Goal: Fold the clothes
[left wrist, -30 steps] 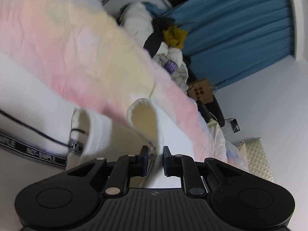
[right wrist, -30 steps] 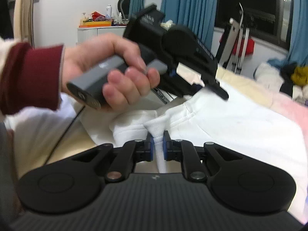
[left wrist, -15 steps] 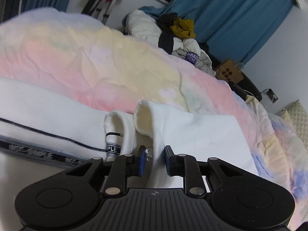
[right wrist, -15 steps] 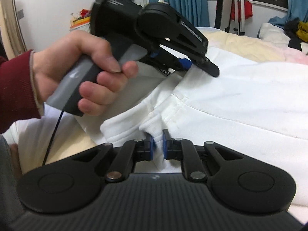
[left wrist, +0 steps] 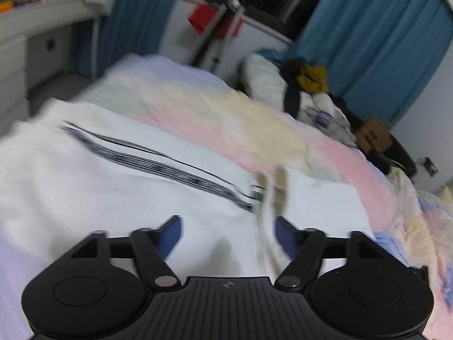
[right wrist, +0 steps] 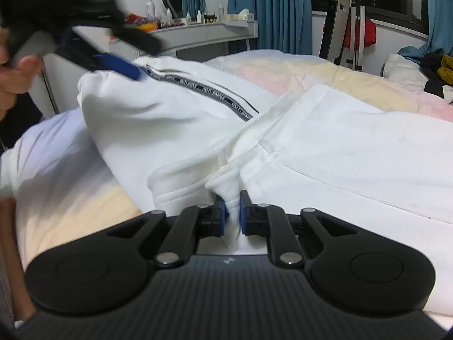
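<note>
A white garment [left wrist: 113, 184] [right wrist: 175, 119] with a black lettered stripe [left wrist: 158, 167] [right wrist: 203, 90] lies folded over itself on a pastel duvet [left wrist: 226, 107] [right wrist: 311, 68]. My left gripper [left wrist: 228, 235] hovers above the garment. Its jaws are opening wide, with nothing between the blue pads. In the right wrist view the left gripper [right wrist: 144, 59] is a blur at the upper left, held by a hand, just above the garment's far end. My right gripper [right wrist: 232, 212] is shut on a bunched white hem at the garment's near edge.
A pile of clothes [left wrist: 305, 85] [right wrist: 436, 68] sits at the bed's far end before blue curtains. A white dresser [right wrist: 198, 25] holds several bottles. A metal rack with a red cloth [right wrist: 351, 28] stands beyond the bed. A cardboard box [left wrist: 373, 136] stands beside the bed.
My left gripper let go of the white fold, opened wide and pulled back and upward. The right gripper stays shut on the hem, hardly moving.
</note>
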The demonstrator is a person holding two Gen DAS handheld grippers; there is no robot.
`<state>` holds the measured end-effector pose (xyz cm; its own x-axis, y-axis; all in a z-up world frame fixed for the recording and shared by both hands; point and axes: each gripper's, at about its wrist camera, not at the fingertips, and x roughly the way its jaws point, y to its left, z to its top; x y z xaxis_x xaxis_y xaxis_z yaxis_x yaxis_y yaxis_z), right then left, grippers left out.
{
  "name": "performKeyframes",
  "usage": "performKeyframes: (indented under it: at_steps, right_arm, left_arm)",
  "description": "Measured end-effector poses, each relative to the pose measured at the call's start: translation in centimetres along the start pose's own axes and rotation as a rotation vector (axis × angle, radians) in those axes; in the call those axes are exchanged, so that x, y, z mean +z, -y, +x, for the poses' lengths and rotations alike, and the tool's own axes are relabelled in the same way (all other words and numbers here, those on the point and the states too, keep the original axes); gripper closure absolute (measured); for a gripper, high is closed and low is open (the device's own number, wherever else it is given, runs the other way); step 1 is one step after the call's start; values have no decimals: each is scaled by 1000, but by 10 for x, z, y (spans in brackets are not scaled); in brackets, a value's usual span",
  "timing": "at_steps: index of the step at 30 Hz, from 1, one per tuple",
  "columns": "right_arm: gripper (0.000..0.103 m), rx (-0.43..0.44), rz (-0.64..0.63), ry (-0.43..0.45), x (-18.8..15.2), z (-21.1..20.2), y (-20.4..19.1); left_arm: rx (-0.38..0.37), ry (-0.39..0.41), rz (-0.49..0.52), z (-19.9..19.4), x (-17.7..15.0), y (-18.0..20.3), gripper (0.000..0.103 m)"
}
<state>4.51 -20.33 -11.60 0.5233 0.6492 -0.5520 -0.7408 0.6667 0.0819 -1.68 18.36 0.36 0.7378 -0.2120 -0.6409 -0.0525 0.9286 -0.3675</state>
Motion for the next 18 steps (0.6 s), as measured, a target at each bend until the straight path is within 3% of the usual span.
performKeyframes:
  at_steps: [4, 7, 10, 12, 15, 18]
  right_arm:
    - [86, -15, 13, 12, 2, -8, -2]
    - [80, -31, 37, 15, 9, -14, -2]
    - [61, -24, 82, 43, 15, -27, -1]
    - [38, -10, 119, 84, 20, -40, 1]
    - [24, -13, 189, 168, 28, -62, 8]
    - [24, -85, 267, 239, 33, -79, 23]
  left_arm:
    - [36, 55, -112, -22, -18, -44, 7]
    - [121, 9, -177, -26, -25, -68, 6]
    - [181, 1, -234, -29, -24, -83, 6]
    - [192, 8, -243, -33, -23, -85, 5]
    - [234, 11, -228, -34, -23, -85, 2]
    - [240, 12, -252, -34, -23, -89, 2]
